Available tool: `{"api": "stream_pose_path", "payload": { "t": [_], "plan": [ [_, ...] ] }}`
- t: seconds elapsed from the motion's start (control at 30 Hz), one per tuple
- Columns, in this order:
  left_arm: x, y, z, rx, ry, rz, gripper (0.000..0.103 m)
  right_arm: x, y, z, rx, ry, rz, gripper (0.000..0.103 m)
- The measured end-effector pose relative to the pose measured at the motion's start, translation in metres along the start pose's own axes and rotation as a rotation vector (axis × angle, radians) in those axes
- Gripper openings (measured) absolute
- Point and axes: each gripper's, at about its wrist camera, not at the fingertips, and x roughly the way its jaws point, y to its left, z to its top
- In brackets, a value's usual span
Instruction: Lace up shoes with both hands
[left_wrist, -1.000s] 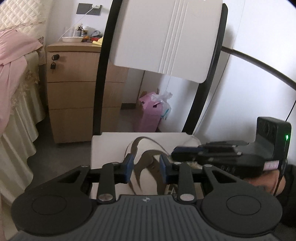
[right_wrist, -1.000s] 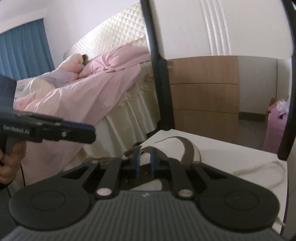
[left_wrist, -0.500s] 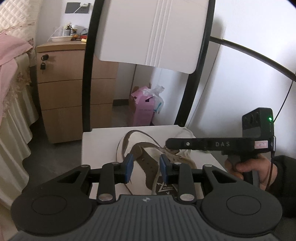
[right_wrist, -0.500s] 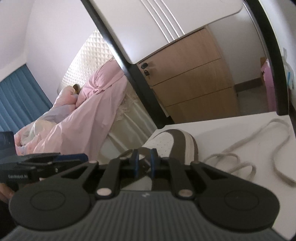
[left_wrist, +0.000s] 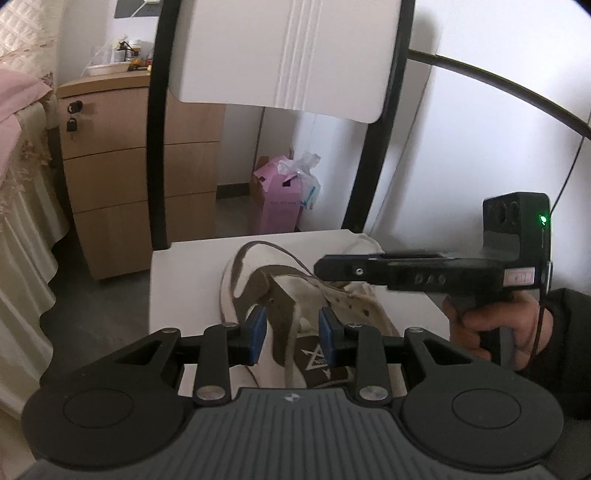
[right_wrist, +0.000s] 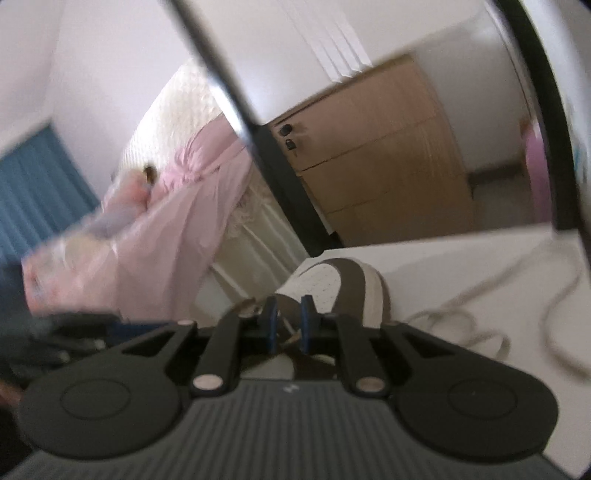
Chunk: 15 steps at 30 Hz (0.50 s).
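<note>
Brown-and-cream leather sneaker (left_wrist: 295, 306) lies on the white seat of a black-framed chair (left_wrist: 184, 266), its loose cream lace (right_wrist: 517, 295) trailing over the seat beside it. Above its tongue hangs the left gripper (left_wrist: 291, 334), blue pads part-spread and not pressing anything I can see. The right gripper (right_wrist: 287, 321), held in a hand (left_wrist: 495, 325), stands at the eyelets, jaws a narrow slit; whether they pinch anything I cannot tell
</note>
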Motion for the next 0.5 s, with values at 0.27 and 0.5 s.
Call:
{"api": "stream_pose_path", "payload": {
  "t": [0.27,0.5],
  "plan": [
    [-0.001,-0.008,-0.001,0.024,-0.005,-0.003,0.035,0.003,0.019,-0.003,-0.167,0.007,-0.092,0.003],
    [0.005,-0.014,-0.005,0.063,0.011,-0.006,0.035,0.006,0.025,-0.001,-0.162,-0.042,-0.083,0.003]
  ]
}}
